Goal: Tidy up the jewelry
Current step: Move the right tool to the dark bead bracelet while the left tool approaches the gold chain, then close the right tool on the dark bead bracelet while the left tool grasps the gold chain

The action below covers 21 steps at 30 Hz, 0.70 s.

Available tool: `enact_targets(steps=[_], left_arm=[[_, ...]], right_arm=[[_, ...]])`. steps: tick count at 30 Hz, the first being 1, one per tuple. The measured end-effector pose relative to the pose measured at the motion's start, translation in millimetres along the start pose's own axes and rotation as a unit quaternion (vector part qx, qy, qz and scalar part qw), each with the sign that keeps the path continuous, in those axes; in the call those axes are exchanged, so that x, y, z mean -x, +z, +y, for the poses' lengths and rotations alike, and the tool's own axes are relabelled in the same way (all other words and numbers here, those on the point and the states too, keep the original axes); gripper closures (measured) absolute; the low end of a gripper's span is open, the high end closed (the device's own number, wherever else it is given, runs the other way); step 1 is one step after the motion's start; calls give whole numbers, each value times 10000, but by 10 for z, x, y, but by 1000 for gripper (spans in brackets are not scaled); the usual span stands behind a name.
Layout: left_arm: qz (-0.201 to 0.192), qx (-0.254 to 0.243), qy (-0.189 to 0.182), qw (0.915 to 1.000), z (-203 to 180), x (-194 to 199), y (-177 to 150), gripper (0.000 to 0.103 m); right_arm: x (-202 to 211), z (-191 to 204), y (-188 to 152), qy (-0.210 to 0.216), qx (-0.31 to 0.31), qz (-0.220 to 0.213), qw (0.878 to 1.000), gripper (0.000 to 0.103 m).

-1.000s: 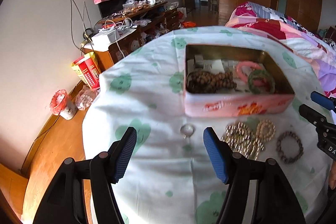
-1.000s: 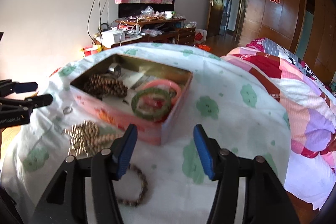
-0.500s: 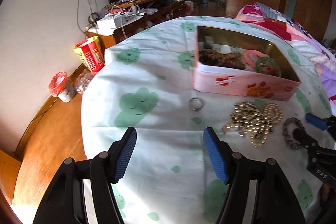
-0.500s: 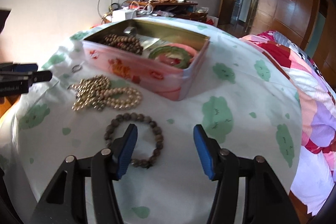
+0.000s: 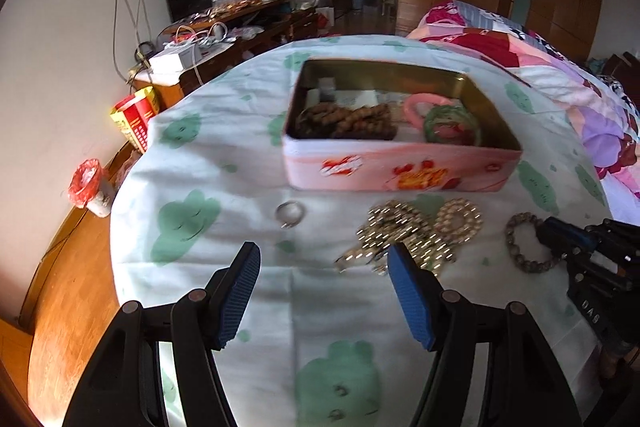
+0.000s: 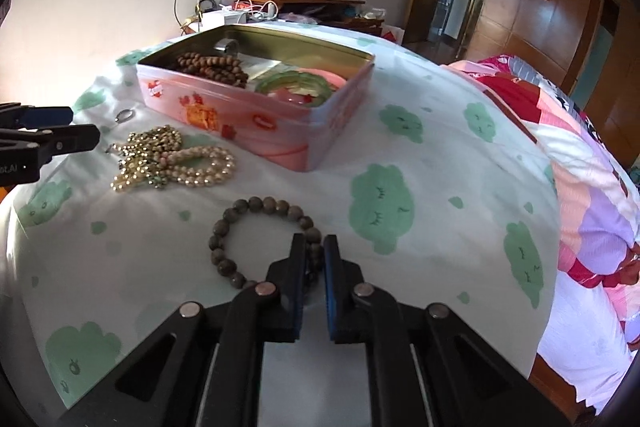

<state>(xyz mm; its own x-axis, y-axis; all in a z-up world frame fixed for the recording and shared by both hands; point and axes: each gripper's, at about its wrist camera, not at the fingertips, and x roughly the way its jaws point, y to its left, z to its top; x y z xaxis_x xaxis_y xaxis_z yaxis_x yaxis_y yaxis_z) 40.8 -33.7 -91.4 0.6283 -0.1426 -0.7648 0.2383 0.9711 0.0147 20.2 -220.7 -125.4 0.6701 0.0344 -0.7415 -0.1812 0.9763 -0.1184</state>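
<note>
A dark bead bracelet (image 6: 256,205) lies on the cloth-covered table, and my right gripper (image 6: 314,241) is shut on its near-right beads. The left wrist view shows the same bracelet (image 5: 520,243) with the right gripper (image 5: 550,229) at its right side. My left gripper (image 5: 322,255) hangs open over bare cloth, with nothing between its fingers. Just ahead of it lie a silver ring (image 5: 289,214) and a heap of gold and pearl strands (image 5: 408,231). Behind them, the pink tin (image 5: 400,167) holds brown beads (image 5: 348,119), a pink bangle (image 5: 420,105) and a green bangle (image 5: 452,125).
The round table's edge drops to a wooden floor on the left, where a red packet (image 5: 134,119) and a wrapped cup (image 5: 90,187) stand. A bed with a colourful quilt (image 6: 580,163) lies close on the right. A cluttered cabinet (image 5: 224,39) stands by the far wall.
My right gripper came down over the dark bead bracelet and its fingers closed on the beads. The left gripper stayed open and drifted closer to the ring and the tin.
</note>
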Motion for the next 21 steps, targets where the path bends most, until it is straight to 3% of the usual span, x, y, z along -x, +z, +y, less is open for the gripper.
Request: enact_targets(steps=[8, 13, 15, 18, 21], left_arm=[[71, -346, -71, 9993, -252, -213, 81, 36], [180, -180, -192, 9995, -170, -375, 73, 38], [186, -116, -431, 9988, -142, -375, 65, 56], [191, -227, -386, 9988, -152, -354, 68, 91], [248, -161, -528, 9982, -113, -348, 32, 94]], right_arm=[[-9, 53, -14, -136, 129, -112, 9998, 93], [-8, 55, -30, -156, 138, -178, 9996, 93], [-4, 49, -38, -162, 135, -208, 9996, 93], [-7, 61, -37, -197, 157, -244, 9994, 93], [-2, 57, -40, -198, 153, -256, 9994, 93]])
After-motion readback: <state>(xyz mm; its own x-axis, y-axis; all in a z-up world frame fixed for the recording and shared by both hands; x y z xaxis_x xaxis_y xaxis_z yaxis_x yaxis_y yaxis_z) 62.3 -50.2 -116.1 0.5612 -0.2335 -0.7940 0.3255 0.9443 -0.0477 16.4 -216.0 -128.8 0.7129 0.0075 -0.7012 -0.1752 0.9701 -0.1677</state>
